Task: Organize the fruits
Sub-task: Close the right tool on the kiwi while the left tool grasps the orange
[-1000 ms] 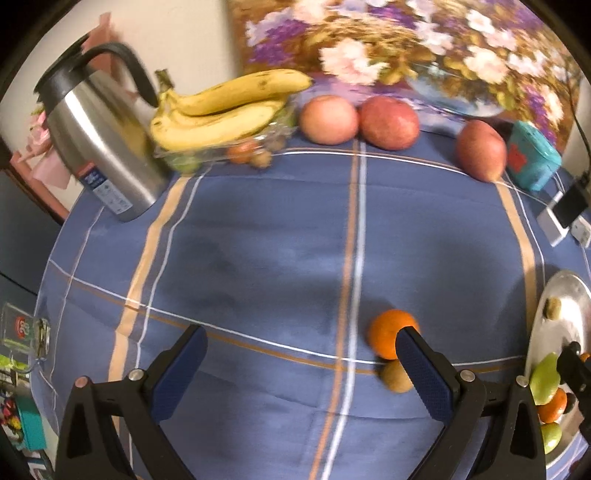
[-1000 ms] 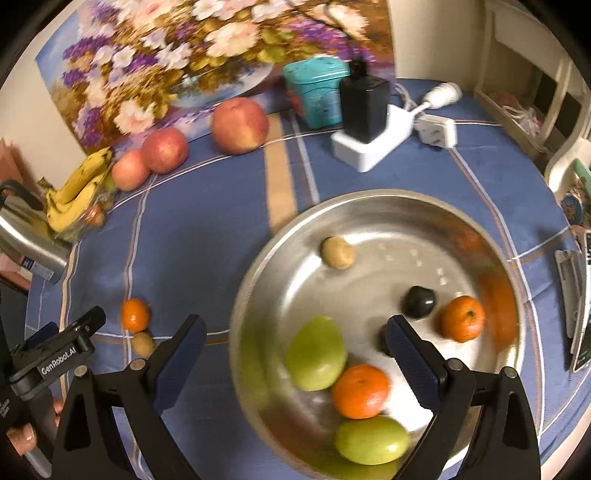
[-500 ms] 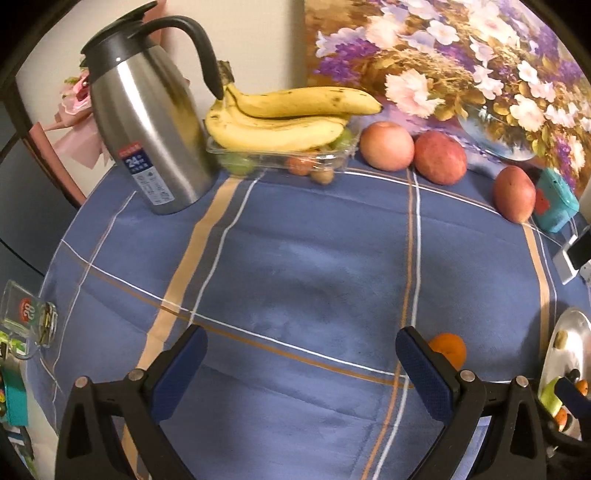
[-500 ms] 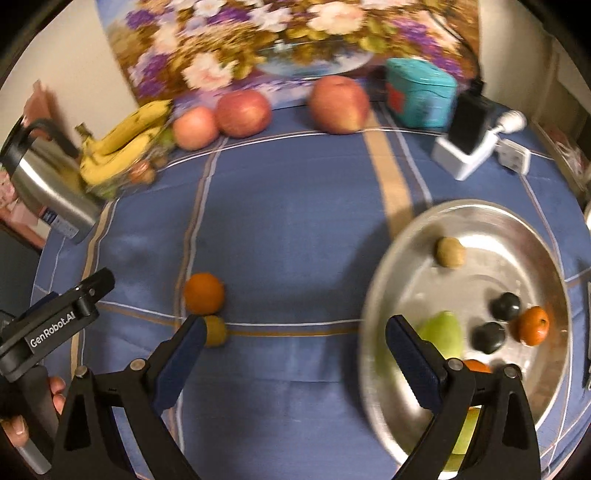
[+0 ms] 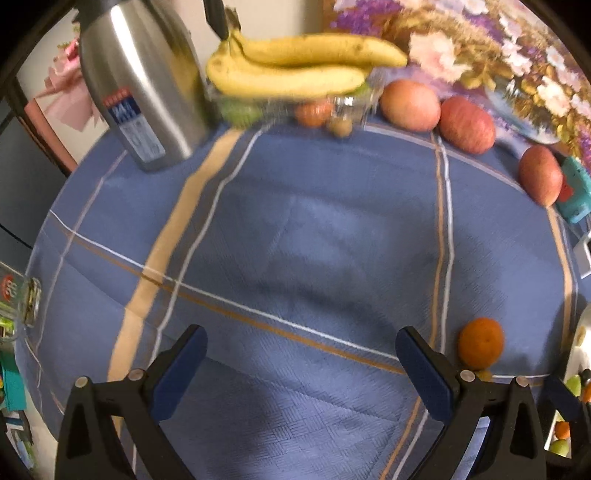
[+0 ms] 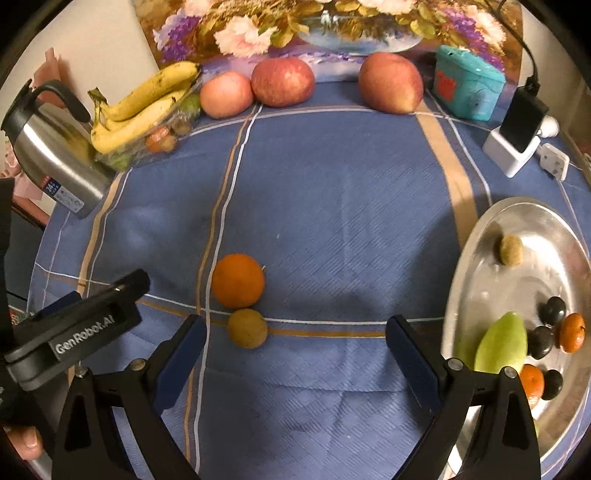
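Note:
An orange (image 6: 238, 280) and a small tan fruit (image 6: 246, 328) touching it lie on the blue tablecloth, just ahead of my open, empty right gripper (image 6: 295, 352) and near its left finger. A steel plate (image 6: 554, 229) at the right holds green, orange and dark fruits. My left gripper (image 5: 301, 360) is open and empty over bare cloth; the orange (image 5: 481, 343) lies to the right of its right finger. Bananas (image 5: 295, 70) on a clear tray and three apples (image 6: 282, 86) line the far edge.
A steel kettle (image 5: 144, 85) stands at the far left. A teal box (image 6: 469, 86), a charger on a white power strip (image 6: 517, 147) and a flower painting (image 6: 332, 22) are at the back right. The left gripper's body (image 6: 74, 332) shows at the lower left of the right view.
The right gripper swung left, away from over the plate, and now faces the orange and tan fruit. The left gripper moved left and forward toward the kettle and bananas.

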The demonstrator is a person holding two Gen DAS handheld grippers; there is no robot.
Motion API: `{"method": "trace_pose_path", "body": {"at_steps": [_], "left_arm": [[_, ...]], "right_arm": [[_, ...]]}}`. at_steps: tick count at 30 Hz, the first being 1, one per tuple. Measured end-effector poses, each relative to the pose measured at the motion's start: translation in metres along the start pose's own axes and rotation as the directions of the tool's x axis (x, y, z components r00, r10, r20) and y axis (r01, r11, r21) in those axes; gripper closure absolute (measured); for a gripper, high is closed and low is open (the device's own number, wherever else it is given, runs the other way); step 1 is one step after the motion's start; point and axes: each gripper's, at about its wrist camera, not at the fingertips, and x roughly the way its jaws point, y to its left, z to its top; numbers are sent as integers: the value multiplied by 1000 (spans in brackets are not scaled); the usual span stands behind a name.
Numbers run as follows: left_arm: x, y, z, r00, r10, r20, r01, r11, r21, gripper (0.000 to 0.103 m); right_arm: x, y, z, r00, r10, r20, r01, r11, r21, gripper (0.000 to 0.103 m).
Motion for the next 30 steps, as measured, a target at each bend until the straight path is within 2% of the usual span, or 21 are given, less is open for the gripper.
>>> {"method": "trace_pose_path", "body": {"at_steps": [10, 14, 17, 21, 25, 27, 29, 30], "left_arm": [[22, 2, -2, 998, -19, -61, 19, 1000, -7, 0], [22, 4, -1, 993, -99, -68, 97, 995, -34, 0], [20, 4, 0, 992, -112, -61, 110, 993, -30, 0], [18, 5, 1, 991, -125, -54, 123, 992, -27, 0], [16, 3, 3, 986, -155, -57, 154, 988, -26, 1], [16, 0, 3, 983, -170, -62, 168, 985, -37, 1], [18, 2, 5, 979, -194, -68, 190, 980, -65, 1], [18, 3, 6, 976, -205, -68, 200, 977, -73, 1]], "right_arm": [[19, 5, -2, 999, -1, -37, 0, 1000, -20, 7], [20, 10, -1, 999, 7, -35, -9, 999, -42, 25], [20, 14, 0, 999, 21, -30, -23, 998, -52, 35], [20, 17, 1, 997, 65, -33, -67, 997, -49, 41], [22, 19, 1, 996, 78, -40, -80, 995, -53, 55], [22, 20, 2, 995, 89, -40, -91, 995, -49, 58], [22, 20, 2, 994, 98, -40, -100, 994, -45, 69], [22, 19, 2, 994, 99, -41, -101, 994, -45, 69]]}}
